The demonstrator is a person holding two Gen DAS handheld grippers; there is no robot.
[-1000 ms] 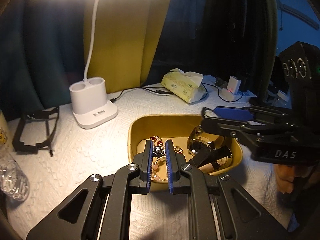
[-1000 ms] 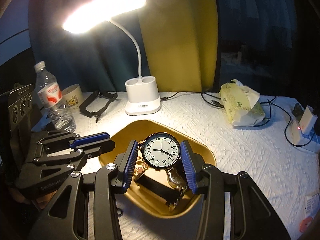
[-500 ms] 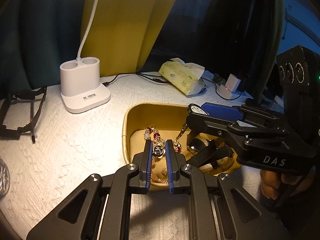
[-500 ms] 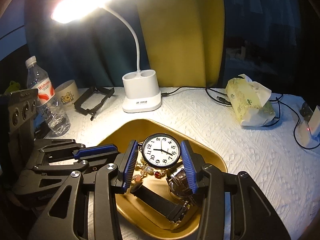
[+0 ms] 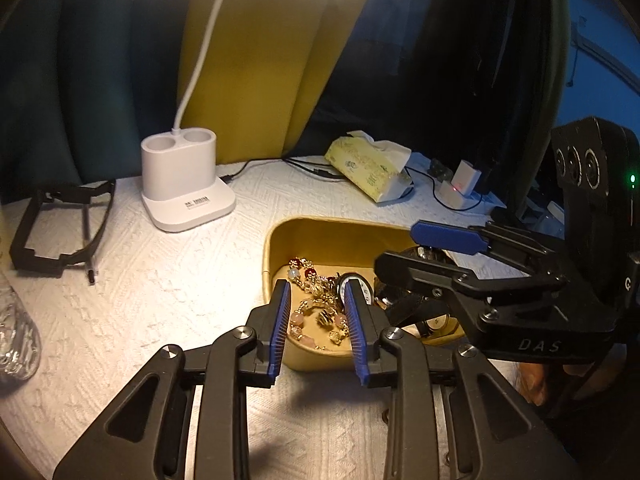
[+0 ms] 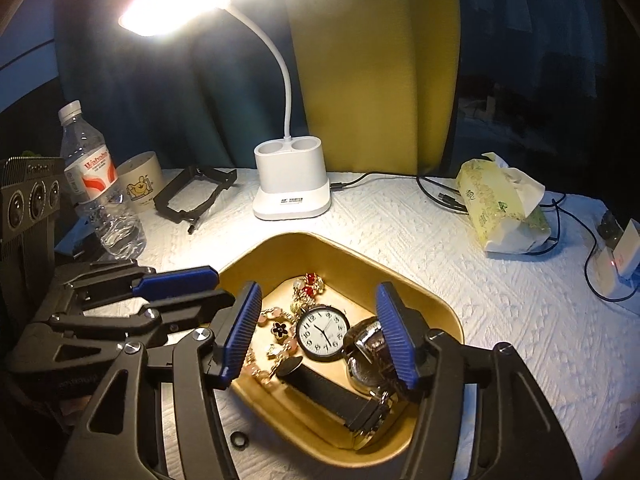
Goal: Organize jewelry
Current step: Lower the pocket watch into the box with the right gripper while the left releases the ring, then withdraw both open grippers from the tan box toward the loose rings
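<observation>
— So, where's the watch (image 6: 322, 333)?
— Lying in the yellow tray (image 6: 434, 307) beside the bracelet (image 6: 276, 330); both grippers' jaws have just been opening, released.
— Risk?
— Chains could snag a withdrawing right gripper (image 6: 316, 322).

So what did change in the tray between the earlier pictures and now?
Both jaws have just been opening. The right gripper let go of the white-faced watch, which now lies in the gold tray. The left gripper released the bead bracelet, which also lies there. The lamp base and tissue pack stayed.
</observation>
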